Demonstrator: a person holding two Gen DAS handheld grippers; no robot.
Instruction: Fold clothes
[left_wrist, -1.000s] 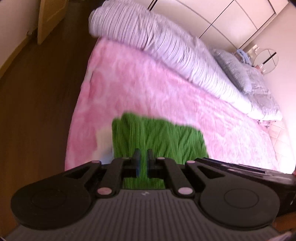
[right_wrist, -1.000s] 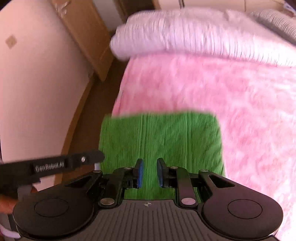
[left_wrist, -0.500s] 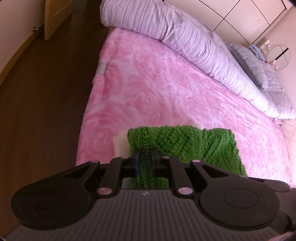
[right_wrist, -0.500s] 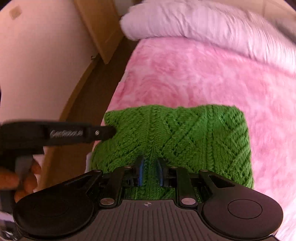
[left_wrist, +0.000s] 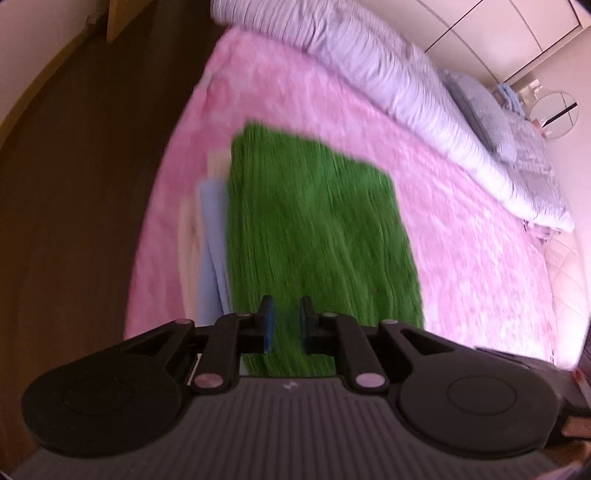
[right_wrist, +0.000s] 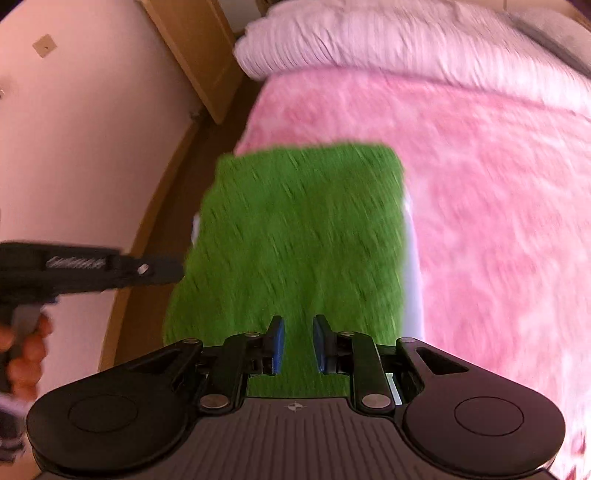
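Both claws, left (left_wrist: 284, 323) and right (right_wrist: 298, 343), are let go above the sweater (left_wrist: 314, 229), which lies folded at the bed (left_wrist: 461, 236) edge. Next, grab another piece.

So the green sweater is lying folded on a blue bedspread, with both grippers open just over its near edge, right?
Not quite: the bedspread is pink, not blue, as the right wrist view shows plainly. The rest holds: the green sweater lies folded on it, and the left gripper and right gripper both have their jaws apart at its near edge.
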